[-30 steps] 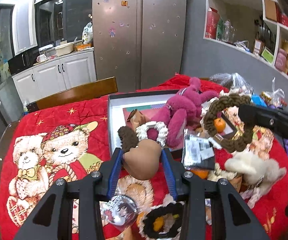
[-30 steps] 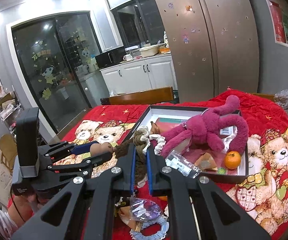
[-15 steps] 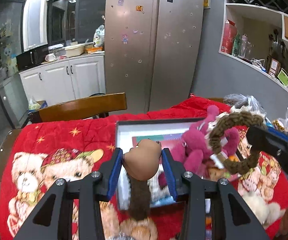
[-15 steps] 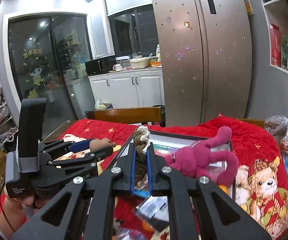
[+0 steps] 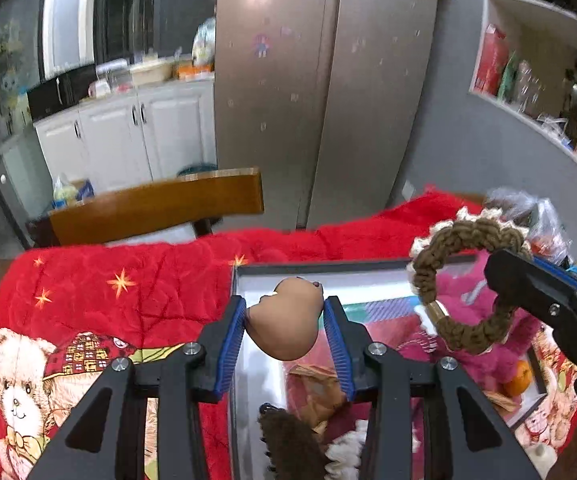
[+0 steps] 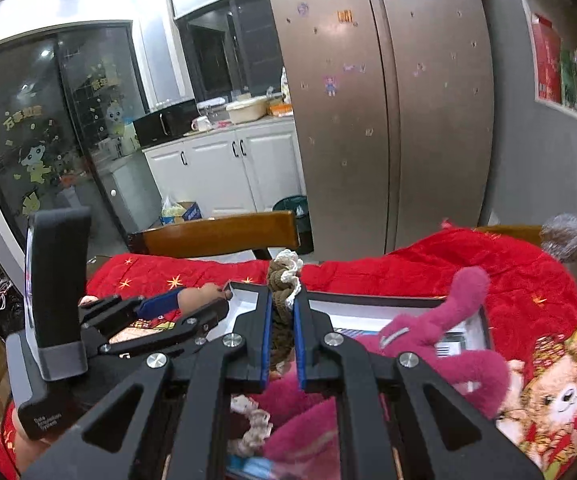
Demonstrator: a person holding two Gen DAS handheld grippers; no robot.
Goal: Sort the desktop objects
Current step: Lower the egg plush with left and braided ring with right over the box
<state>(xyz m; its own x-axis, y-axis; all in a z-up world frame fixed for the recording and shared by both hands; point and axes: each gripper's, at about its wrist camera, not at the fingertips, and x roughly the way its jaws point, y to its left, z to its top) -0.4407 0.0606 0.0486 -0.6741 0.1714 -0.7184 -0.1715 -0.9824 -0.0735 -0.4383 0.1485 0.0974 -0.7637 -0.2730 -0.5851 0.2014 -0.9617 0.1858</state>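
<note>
My left gripper (image 5: 284, 322) is shut on a smooth brown pear-shaped toy head (image 5: 288, 332), held above the near left corner of a grey-rimmed box (image 5: 328, 269). A brown woolly piece (image 5: 288, 440) with white frill shows just under the head. My right gripper (image 6: 281, 300) is shut on a brown braided ring (image 6: 280, 280) with white lace trim. That ring (image 5: 464, 280) hangs over the box's right half in the left wrist view. Inside the box (image 6: 368, 305) lies a magenta plush toy (image 6: 452, 336). The left gripper (image 6: 192, 304) appears beside the box's left corner.
A red bear-print blanket (image 5: 128, 280) covers the table. A wooden chair back (image 5: 156, 204) stands at the far edge, with a steel fridge (image 5: 328, 80) behind. An orange (image 5: 522, 372) lies in the box. Plastic bags (image 5: 528, 212) sit at the far right.
Both grippers have travelled forward across the table with their toy pieces, from above the near clutter to over the box. Neither grip has changed.
</note>
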